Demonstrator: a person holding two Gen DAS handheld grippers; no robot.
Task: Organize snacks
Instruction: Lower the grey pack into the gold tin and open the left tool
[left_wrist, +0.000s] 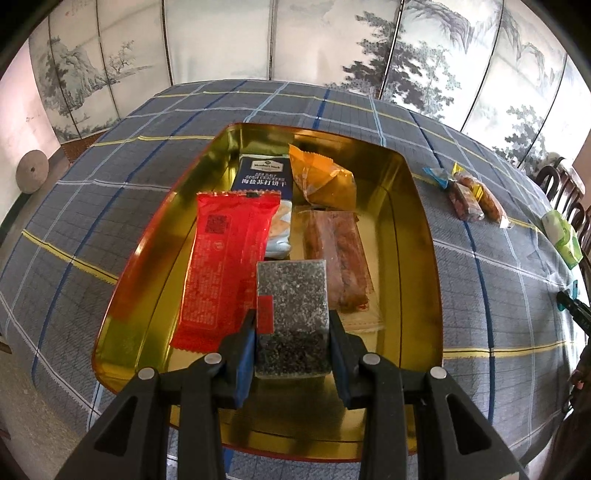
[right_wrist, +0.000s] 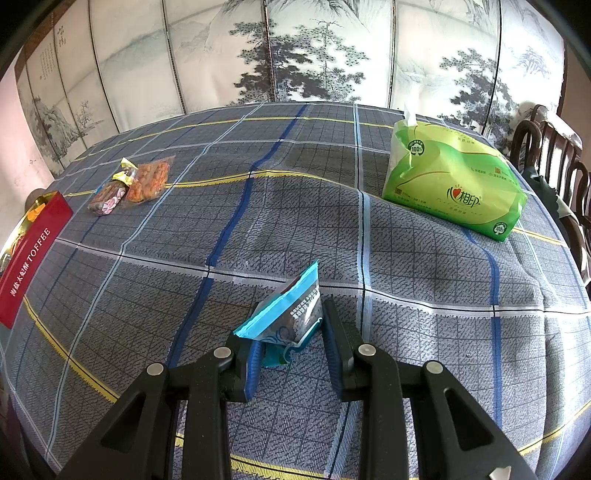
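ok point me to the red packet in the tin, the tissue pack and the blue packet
red packet (left_wrist: 225, 266), left wrist view, middle of wrapper
tissue pack (right_wrist: 450, 184), right wrist view, green front face
blue packet (right_wrist: 291, 314), right wrist view, middle of wrapper

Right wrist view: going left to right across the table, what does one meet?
Red toffee tin → two wrapped snacks → blue snack packet held in the right gripper → green tissue pack.
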